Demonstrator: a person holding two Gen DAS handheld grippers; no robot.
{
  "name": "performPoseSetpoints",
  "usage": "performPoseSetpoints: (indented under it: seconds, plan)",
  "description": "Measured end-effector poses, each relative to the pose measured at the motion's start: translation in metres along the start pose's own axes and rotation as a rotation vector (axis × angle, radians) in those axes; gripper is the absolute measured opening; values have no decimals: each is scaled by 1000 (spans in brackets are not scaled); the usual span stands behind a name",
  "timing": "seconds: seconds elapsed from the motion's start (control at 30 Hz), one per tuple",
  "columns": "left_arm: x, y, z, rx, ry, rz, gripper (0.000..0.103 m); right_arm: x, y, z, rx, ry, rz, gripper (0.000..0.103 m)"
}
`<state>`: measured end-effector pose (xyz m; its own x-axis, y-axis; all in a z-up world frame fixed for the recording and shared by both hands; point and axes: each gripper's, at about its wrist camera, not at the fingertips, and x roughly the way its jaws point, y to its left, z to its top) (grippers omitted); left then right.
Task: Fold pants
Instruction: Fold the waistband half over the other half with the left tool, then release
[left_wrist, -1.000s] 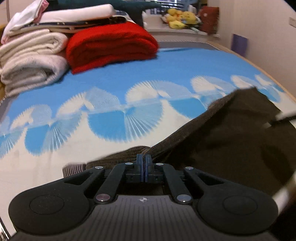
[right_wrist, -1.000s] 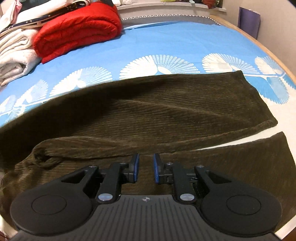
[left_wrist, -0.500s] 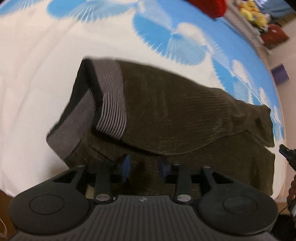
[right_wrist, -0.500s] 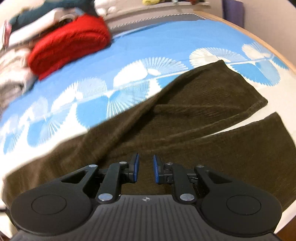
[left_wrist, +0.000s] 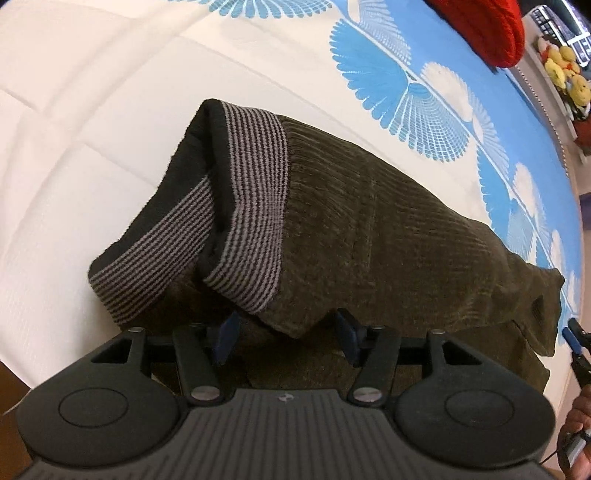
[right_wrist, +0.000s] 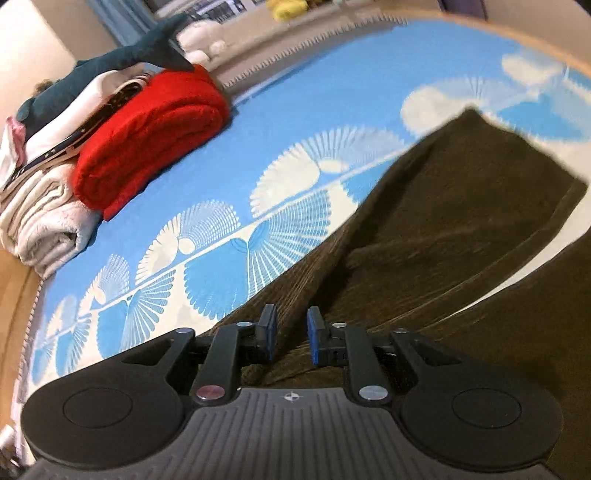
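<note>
Setting: home bedroom. Evidence: bed (right_wrist: 303, 122) under a blue and white fan-print cover; folded red blanket (right_wrist: 147, 133) and stacked pale linens (right_wrist: 40, 221) far ahead-left of the right gripper; plush shark (right_wrist: 110, 59) atop the stack; yellow soft toys (left_wrist: 561, 70) on a ledge beyond.

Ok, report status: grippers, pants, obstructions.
Left gripper open, empty. Right gripper open, empty. Pants folded lengthwise on bed, waistband showing. Nothing on them.

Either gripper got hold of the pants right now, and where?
Neither. The left gripper is open over the pants near the striped waistband; the right gripper is open above a leg.
</note>
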<state>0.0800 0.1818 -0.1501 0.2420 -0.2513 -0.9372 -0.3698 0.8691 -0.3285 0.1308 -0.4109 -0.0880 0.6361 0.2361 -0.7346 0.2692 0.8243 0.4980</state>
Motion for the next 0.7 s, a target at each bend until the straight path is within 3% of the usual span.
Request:
performPoseSetpoints:
  seconds: [0.1,0.4,0.7]
  plan:
    - [6,-4,6,-6,-1,19,62,24,-5,3,57,43,-16,26]
    - [15,-7,14,-56,11,63,63,83,3,5,72,116,-57,34]
    - [15,-4,16,-59,6,63,58,107,14,2,61,133,-92,35]
